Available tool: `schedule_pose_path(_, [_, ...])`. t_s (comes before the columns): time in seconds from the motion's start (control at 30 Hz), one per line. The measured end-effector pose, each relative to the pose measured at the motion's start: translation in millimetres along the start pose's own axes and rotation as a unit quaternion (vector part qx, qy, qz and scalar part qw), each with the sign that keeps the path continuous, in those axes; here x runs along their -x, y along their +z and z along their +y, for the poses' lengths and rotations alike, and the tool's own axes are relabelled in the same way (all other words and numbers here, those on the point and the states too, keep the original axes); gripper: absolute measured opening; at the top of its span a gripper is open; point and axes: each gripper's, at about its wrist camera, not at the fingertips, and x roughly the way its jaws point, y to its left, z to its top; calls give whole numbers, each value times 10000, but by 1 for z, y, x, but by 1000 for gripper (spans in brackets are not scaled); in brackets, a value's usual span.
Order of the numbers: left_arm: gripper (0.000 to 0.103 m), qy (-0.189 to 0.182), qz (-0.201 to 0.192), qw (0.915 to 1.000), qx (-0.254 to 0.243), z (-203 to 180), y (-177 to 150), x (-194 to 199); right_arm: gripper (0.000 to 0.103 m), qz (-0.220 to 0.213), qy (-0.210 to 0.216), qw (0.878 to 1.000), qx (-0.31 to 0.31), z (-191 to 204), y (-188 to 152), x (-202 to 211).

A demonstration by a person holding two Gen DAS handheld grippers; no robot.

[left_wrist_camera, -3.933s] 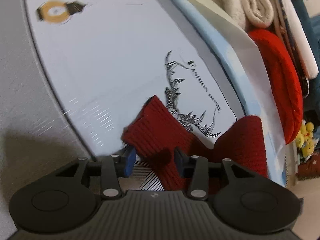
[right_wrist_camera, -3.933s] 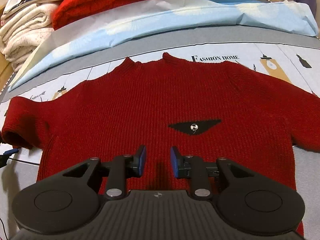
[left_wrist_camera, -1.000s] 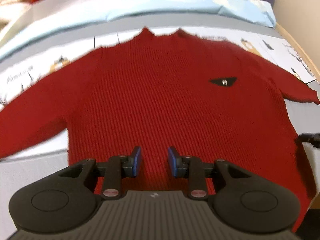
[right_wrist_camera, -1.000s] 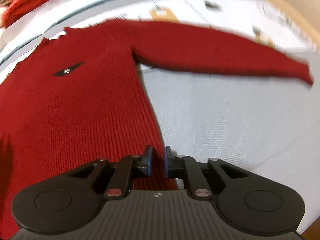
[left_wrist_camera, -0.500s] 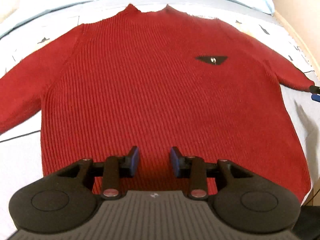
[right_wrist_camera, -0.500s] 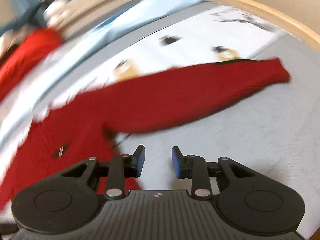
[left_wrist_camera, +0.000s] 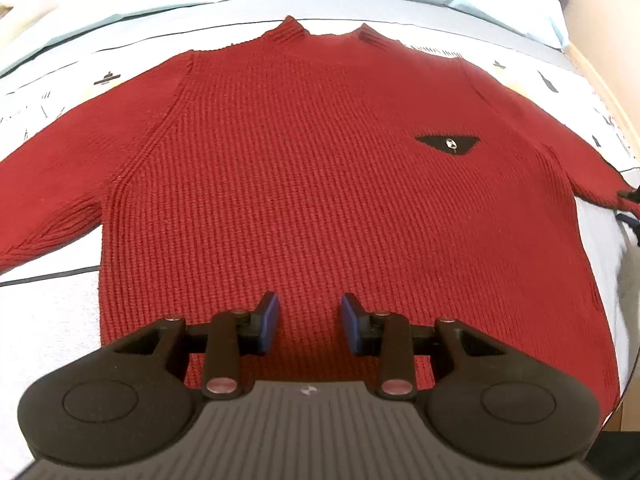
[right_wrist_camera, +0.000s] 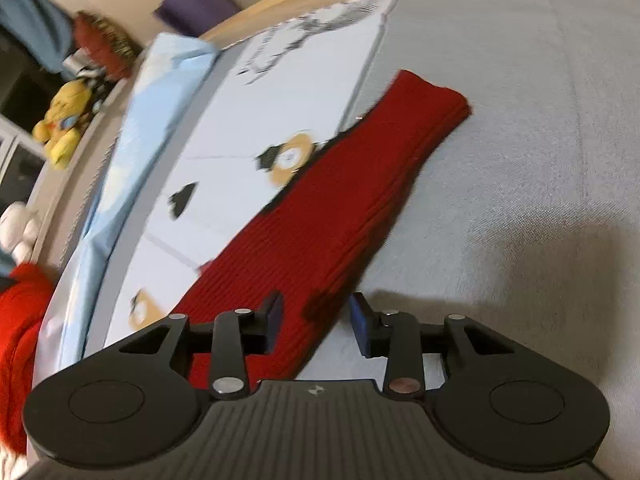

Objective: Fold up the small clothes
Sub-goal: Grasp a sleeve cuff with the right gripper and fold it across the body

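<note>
Left gripper [left_wrist_camera: 308, 326]: black arms tipped with flat blue pads, standing apart with nothing pinched between them. The pads hover over the lower middle of the red sweater [left_wrist_camera: 320, 184], near its hem; whether they touch the knit cannot be told.

Red sweater: ribbed knit, laid flat and face up on the bed cover [left_wrist_camera: 44, 320], collar at the far end, both sleeves spread out to the sides. A small black triangular patch [left_wrist_camera: 447, 144] with a round metal stud sits on the chest, toward the right of the left wrist view.

Right gripper [right_wrist_camera: 316, 326]: same black arms and blue pads; jaws opening, with a gap either side. The sweater's sleeve [right_wrist_camera: 340, 208] runs diagonally from between the pads up to its ribbed cuff at upper right. The pads do not press on it.

Bed cover: matte grey weave, with a white printed panel [right_wrist_camera: 224, 136] bearing black and orange figures. The sleeve lies partly across that panel. A pale blue sheet [right_wrist_camera: 160, 92] borders it. Beyond, blurred, a yellow plush toy [right_wrist_camera: 64, 120] and a bright red garment [right_wrist_camera: 20, 340] at the left edge.
</note>
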Motion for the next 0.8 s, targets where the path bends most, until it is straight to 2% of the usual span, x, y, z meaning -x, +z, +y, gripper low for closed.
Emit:
schedule_pose_path(0.07, [38, 7, -3, 10000, 16, 3, 0, 1, 38, -2, -58, 9998, -177, -9, 1, -9])
schedule_pose_path(0.13, [38, 36, 3, 10000, 34, 6, 0, 1, 35, -192, -13, 9995, -236, -10, 2, -14])
schedule_pose_path(0.2, [38, 68, 4, 10000, 68, 11, 0, 1, 25, -356, -83, 9993, -125, -5, 3, -17])
schedule_pose_path(0.23, [38, 82, -4, 9999, 98, 14, 0, 2, 15, -440, -116, 9989, -82, -3, 4, -18])
schedule_pose_path(0.33, [38, 75, -51, 9998, 162, 22, -1, 7, 12, -640, -203, 9977, -38, 0, 7, -18])
schedule_pose_path(0.4, [38, 58, -87, 9997, 208, 27, -2, 11, 12, -980, -340, 9942, 278, 17, 8, -9])
schedule_pose_path(0.47, [38, 55, -131, 9996, 262, 34, -2, 16, 12, -1503, -335, 9825, 1048, 56, 4, 7])
schedule_pose_path(0.5, [38, 44, -165, 9994, 293, 39, -2, 19, 12, -1818, -319, 9694, 1618, 83, -4, 19])
schedule_pose_path(0.53, [38, 26, -200, 9992, 335, 44, -2, 23, 12, -2164, -192, 9501, 2236, 114, -19, 34])
schedule_pose_path(0.57, [38, 13, -231, 9990, 392, 49, -2, 27, 12, -2462, 72, 9258, 2866, 145, -40, 51])
schedule_pose_path(0.63, [38, 15, -282, 9982, 520, 60, -2, 33, 12, -2748, 737, 8747, 3924, 196, -91, 77])
schedule_pose_path(0.7, [38, 5, -335, 9971, 690, 73, -1, 40, 12, -2680, 1482, 8282, 4693, 234, -157, 97])
schedule_pose_path(0.8, [38, -15, -379, 9954, 880, 88, 1, 46, 13, -2037, 2358, 7869, 5326, 262, -252, 103])
